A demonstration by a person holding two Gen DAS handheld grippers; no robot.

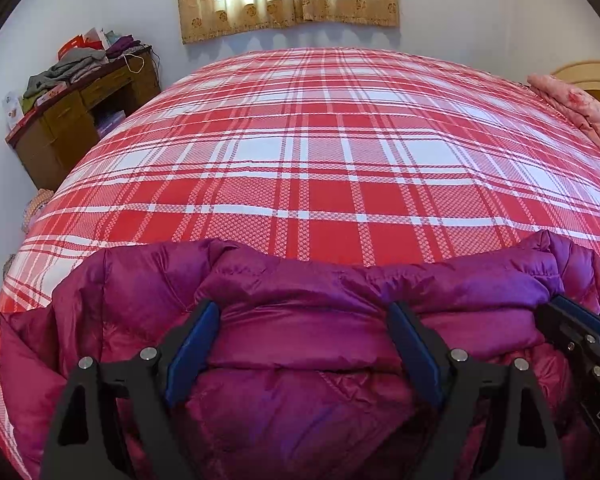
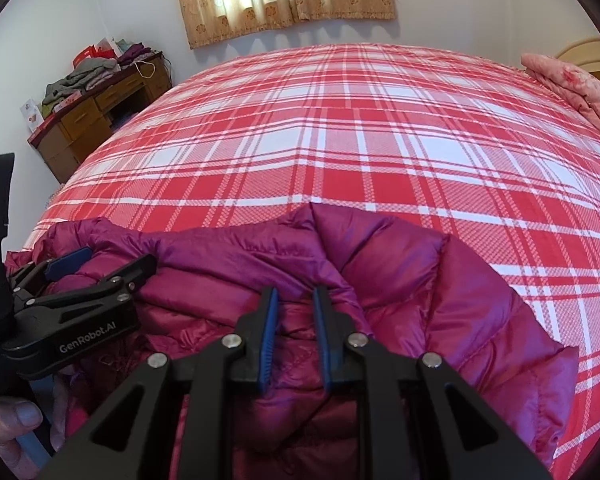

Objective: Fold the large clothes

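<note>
Puffy magenta jacket (image 1: pixel 300 320) at the near edge of the plaid bed (image 1: pixel 320 152)

Glossy quilted fabric bulges between the left gripper (image 1: pixel 302 320)'s wide-spread fingers; the right gripper (image 2: pixel 296 300) pinches a fold between nearly closed fingers. Beyond lies broad, flat bedspread.

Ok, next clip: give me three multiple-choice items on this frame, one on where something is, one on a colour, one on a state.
1. Where does the puffer jacket lie?
A. on the desk
B. on the near edge of the bed
C. on the floor

2. What colours is the bedspread?
A. red and white plaid
B. plain blue
C. green stripes

3. How does the left gripper stand?
A. shut on the curtain
B. out of view
C. jaws wide, jacket padding between them

Answers:
1 B, the jacket rests on the plaid cover nearest the cameras.
2 A, red and white checks cover the bed.
3 C, its blue pads stand far apart around a bulge of jacket.
</note>
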